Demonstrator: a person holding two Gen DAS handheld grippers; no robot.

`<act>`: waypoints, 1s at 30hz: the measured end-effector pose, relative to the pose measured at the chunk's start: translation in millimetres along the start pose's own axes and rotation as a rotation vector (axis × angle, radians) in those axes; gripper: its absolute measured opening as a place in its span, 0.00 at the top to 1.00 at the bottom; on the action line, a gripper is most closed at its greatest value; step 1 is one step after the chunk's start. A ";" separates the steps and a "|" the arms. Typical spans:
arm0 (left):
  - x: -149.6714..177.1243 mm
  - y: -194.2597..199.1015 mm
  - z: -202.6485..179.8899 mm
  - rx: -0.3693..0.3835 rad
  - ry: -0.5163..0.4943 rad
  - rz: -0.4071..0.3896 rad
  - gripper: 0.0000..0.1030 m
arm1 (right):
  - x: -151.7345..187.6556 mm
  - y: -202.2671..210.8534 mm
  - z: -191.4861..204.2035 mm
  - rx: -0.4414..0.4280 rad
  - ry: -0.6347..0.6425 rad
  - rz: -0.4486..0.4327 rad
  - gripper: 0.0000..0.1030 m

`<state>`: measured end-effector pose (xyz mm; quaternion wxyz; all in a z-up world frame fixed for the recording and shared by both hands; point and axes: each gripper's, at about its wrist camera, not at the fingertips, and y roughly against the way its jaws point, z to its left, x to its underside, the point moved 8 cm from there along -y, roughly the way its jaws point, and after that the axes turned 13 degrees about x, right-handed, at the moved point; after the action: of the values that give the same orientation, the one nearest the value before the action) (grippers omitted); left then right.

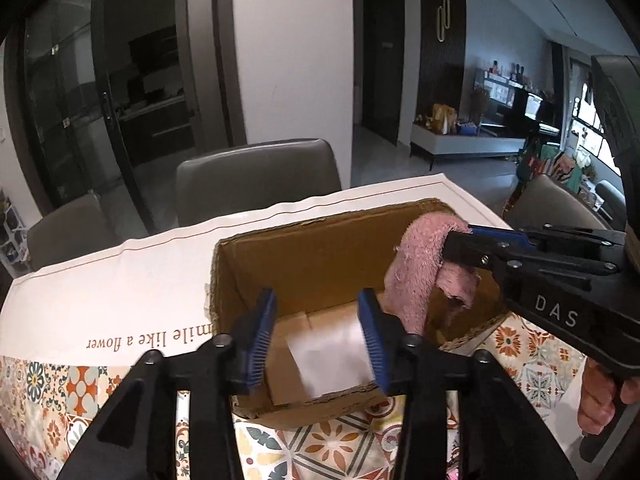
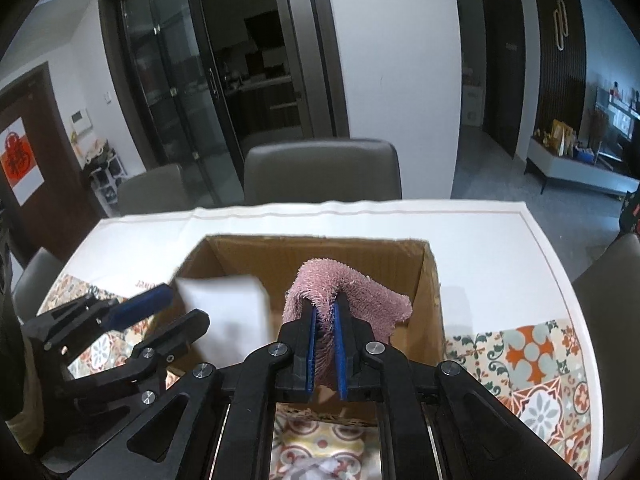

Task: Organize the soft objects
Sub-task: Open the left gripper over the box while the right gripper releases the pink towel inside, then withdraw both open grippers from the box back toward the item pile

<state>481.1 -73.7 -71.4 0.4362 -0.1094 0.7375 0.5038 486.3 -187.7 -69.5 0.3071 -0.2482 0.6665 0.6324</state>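
An open cardboard box [image 1: 316, 256] [image 2: 434, 304] stands on the table. My right gripper [image 2: 325, 344] [image 1: 460, 246] is shut on a pink fluffy towel [image 2: 352, 288] [image 1: 416, 272] and holds it over the box's right side. My left gripper [image 1: 318, 340] [image 2: 176, 308] is open over the box's near left part. A white soft object [image 1: 332, 352] [image 2: 228, 312] shows blurred between its fingers, apart from the pads, inside the box.
The table has a white and patterned tile cloth [image 1: 120, 280] [image 2: 532, 348]. Grey chairs [image 1: 256, 176] [image 2: 324, 168] stand at the far edge, another at the right [image 2: 612, 300]. More soft items lie at the near edge [image 2: 316, 468].
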 end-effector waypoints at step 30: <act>16.4 93.1 -26.6 -0.062 0.009 -0.106 0.35 | 30.0 77.9 -7.1 0.025 -0.011 -0.045 0.64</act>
<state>401.1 -47.9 -20.5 0.4553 -0.1643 0.7167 0.5021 408.9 -187.0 -37.4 0.3279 -0.2556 0.6668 0.6185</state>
